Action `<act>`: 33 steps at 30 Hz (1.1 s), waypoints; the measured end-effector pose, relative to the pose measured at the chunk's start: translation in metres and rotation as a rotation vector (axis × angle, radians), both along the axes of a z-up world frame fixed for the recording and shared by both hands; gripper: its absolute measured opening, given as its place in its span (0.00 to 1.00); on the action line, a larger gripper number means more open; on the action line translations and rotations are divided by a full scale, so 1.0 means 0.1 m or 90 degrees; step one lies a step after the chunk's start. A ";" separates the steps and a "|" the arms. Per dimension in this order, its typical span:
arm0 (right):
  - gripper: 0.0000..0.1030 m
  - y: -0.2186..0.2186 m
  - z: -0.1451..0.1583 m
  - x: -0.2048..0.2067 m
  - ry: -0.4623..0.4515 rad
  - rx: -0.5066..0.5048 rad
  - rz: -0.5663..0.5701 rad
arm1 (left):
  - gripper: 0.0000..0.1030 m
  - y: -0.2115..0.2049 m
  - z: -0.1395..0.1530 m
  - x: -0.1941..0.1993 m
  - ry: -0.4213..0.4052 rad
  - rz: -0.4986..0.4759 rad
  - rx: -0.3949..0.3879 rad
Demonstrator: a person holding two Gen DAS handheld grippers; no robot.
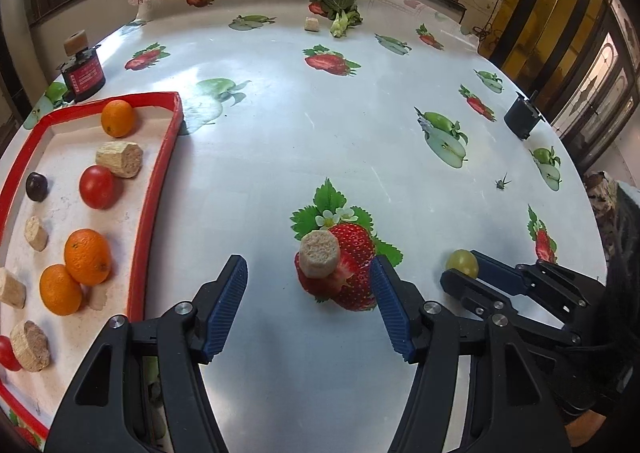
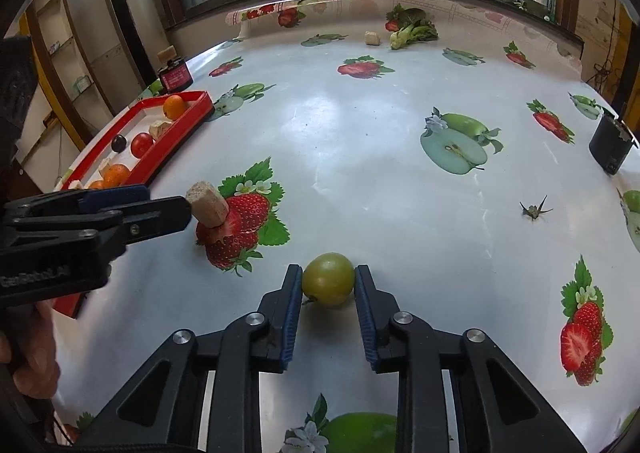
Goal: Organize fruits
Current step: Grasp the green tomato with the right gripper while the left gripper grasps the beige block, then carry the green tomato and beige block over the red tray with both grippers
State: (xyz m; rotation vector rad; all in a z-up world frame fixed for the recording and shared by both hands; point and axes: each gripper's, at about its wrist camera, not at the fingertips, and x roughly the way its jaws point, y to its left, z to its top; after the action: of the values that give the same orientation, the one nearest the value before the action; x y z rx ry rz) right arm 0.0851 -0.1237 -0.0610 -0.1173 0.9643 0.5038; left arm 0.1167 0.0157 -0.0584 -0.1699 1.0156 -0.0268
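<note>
A green grape-like fruit (image 2: 328,279) lies on the fruit-print tablecloth, and my right gripper (image 2: 328,281) is shut on it, both blue pads touching its sides; it also shows in the left wrist view (image 1: 463,262). My left gripper (image 1: 308,273) is open and empty, its fingers on either side of a beige cork-like cylinder (image 1: 319,254) that stands on the cloth. A red tray (image 1: 156,189) at the left holds oranges (image 1: 87,256), a tomato (image 1: 97,186), a dark plum (image 1: 37,186) and several cork pieces.
A red and black can (image 1: 83,73) stands beyond the tray. A black cylinder (image 1: 521,120) stands at the table's right edge. A leafy vegetable (image 1: 340,13) and a cork piece (image 1: 311,23) lie at the far side. A small stem (image 1: 502,182) lies at the right.
</note>
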 end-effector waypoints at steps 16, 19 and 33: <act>0.26 -0.21 0.14 -0.03 -0.009 0.026 -0.024 | 0.20 -0.03 -0.05 0.00 -0.012 -0.018 0.004; 0.26 -0.19 0.17 -0.05 -0.011 0.028 -0.020 | 0.20 0.01 0.04 -0.12 -0.026 -0.014 0.007; 0.26 0.13 0.27 -0.20 -0.021 0.042 0.026 | 0.20 0.30 0.35 -0.59 -0.070 0.038 0.020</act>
State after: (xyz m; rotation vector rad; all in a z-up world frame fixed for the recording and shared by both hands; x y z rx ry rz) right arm 0.0646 -0.1109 -0.0339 -0.0865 0.9131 0.5688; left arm 0.0577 0.0460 -0.0235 -0.1677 0.9000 0.0344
